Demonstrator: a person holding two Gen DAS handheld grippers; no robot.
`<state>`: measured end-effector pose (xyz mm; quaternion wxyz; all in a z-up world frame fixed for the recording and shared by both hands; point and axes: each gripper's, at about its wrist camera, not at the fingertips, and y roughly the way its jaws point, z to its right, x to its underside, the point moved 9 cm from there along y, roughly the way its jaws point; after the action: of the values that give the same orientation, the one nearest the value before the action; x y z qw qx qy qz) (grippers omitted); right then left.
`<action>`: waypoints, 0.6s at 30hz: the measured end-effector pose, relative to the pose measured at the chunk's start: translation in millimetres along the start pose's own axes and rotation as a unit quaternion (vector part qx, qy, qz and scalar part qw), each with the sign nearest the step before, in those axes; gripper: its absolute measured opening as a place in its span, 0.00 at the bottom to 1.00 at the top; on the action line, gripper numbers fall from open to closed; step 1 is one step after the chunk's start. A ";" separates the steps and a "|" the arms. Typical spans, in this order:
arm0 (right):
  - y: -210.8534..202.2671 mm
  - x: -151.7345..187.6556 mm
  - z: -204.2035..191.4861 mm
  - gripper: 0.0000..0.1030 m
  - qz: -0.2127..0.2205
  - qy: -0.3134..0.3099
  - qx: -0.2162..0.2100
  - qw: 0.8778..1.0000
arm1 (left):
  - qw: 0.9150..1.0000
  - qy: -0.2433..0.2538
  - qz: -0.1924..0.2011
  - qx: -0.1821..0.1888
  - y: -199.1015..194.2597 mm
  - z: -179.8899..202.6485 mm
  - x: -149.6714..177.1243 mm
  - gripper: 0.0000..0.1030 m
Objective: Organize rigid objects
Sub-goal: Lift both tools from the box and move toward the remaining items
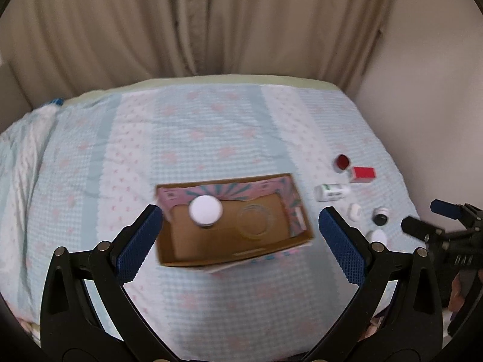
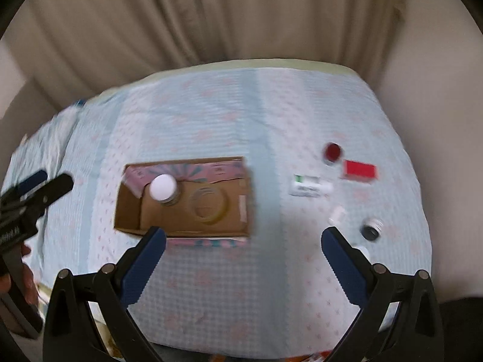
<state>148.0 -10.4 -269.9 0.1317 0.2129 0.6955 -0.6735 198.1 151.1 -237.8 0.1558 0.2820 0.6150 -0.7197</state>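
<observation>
- Blue-padded left claw (image 1: 238, 238): spread wide, holding nothing, hovering above the near side of the box.
- Blue-padded right claw (image 2: 243, 253): likewise spread and empty, poised above the bed between the box and the loose items.
- Cardboard box (image 1: 181, 256): open, brown inside with a pink patterned flap at the far wall, lying on the bed. We count two items in it: a white-lidded jar (image 1: 205, 210) at the far left and a clear round container (image 1: 255, 220) beside it. We judge these the portion done.
- Items left outside, to the right of the box: red-capped jar (image 1: 342, 161), red box (image 1: 362, 174), white labelled bottle (image 1: 330, 192) on its side, small white piece (image 1: 354, 211), dark-topped jar (image 1: 380, 215), white cap (image 1: 377, 236). We judge most of the task outstanding.
- Bed (image 1: 211, 126): pale blue quilted cover with pink motifs, soft, slightly rumpled at the left.
- Room: beige curtain (image 1: 196, 21) behind the bed; plain wall (image 1: 437, 75) at the right.
</observation>
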 end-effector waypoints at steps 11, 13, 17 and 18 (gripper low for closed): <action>-21.6 15.4 174.4 1.00 0.024 0.118 0.032 0.992 | 0.997 0.082 0.010 -0.009 42.8 164.1 -23.5 1.00; -15.3 17.7 198.1 1.00 0.019 0.134 0.028 0.990 | 0.995 0.098 0.004 0.001 58.9 193.7 -29.7 1.00; 4.6 26.6 244.5 1.00 -0.007 0.158 0.024 0.987 | 0.988 0.150 -0.024 0.013 99.6 245.8 -37.4 1.00; 9.6 29.1 251.1 1.00 -0.018 0.151 0.017 0.988 | 0.985 0.165 -0.034 0.019 110.7 258.1 -38.0 1.00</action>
<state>101.1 -256.3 -306.7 0.0098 0.3017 0.6997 -0.6476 236.1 -126.2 -281.6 0.0220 0.3791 0.6276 -0.6797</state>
